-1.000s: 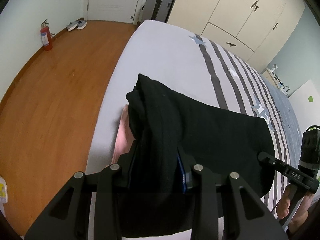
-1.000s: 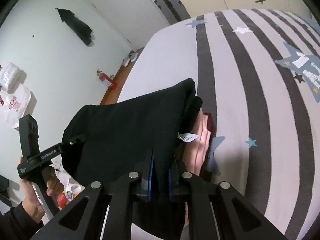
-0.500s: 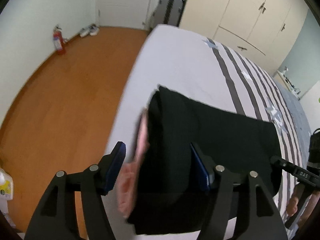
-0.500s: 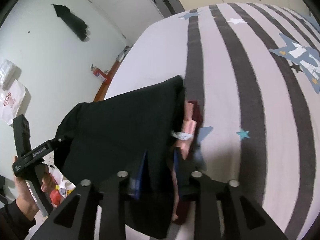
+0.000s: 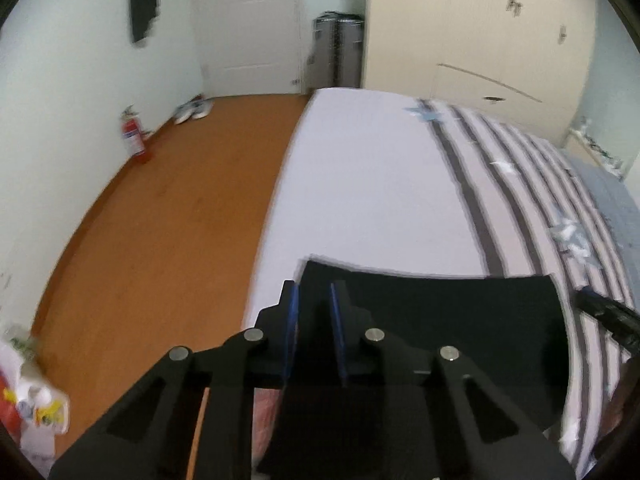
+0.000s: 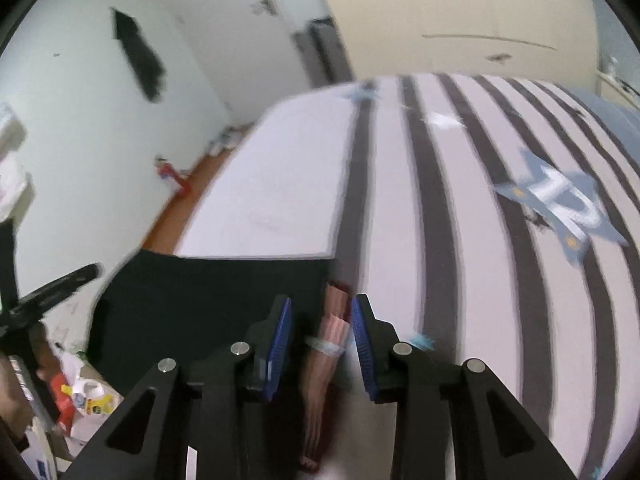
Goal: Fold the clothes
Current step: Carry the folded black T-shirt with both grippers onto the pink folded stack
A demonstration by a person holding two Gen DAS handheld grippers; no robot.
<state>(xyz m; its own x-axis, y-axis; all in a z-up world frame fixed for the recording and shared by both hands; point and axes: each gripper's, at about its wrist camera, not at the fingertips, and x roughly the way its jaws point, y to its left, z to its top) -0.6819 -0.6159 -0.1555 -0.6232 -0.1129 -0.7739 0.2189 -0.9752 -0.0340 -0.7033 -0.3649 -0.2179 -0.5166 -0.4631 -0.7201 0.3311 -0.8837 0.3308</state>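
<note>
Since a second ago both tongs have let go and lifted, so the folded black garment lies flat atop the pink pile at the bed's near corner, left tongs having just narrowed, empty above it, right tongs parted and empty.

We see both wrist fisheyes angled down, close over the striped grey-and-white bed; both share the folded black garment.
</note>
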